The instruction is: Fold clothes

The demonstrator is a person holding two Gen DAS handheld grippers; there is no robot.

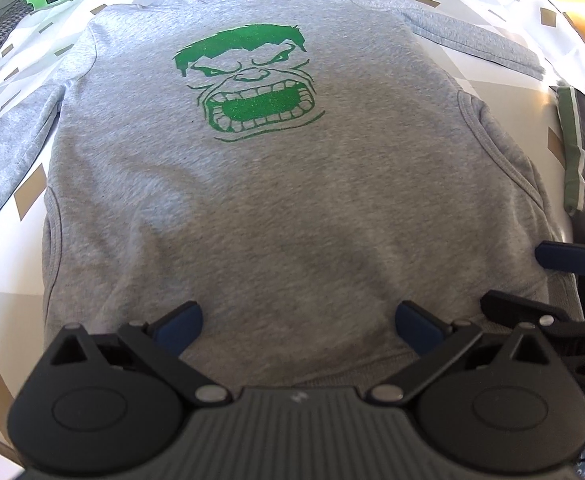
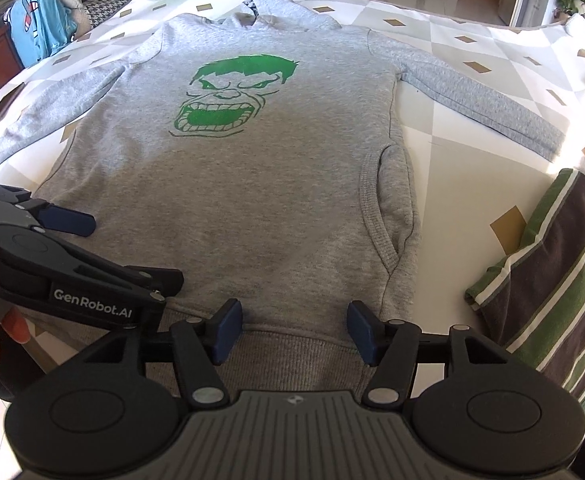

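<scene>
Grey hoodie [image 2: 252, 184] is lying flat face-up on the table [image 2: 472, 168], both the left gripper [image 1: 298, 326] and right gripper [image 2: 292, 332] spread open over its near hem pinching nothing, so a shallow grab could snag just the top layer and bunch the fold.

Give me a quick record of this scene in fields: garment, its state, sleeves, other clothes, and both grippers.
garment: grey hoodie with a green face print
state: flat, front up, unfolded, on a patterned cloth
sleeves: both spread outward
other clothes: striped garment to the hoodie's right
left gripper: open, over the hem
right gripper: open, over the hem, nothing gripped
</scene>
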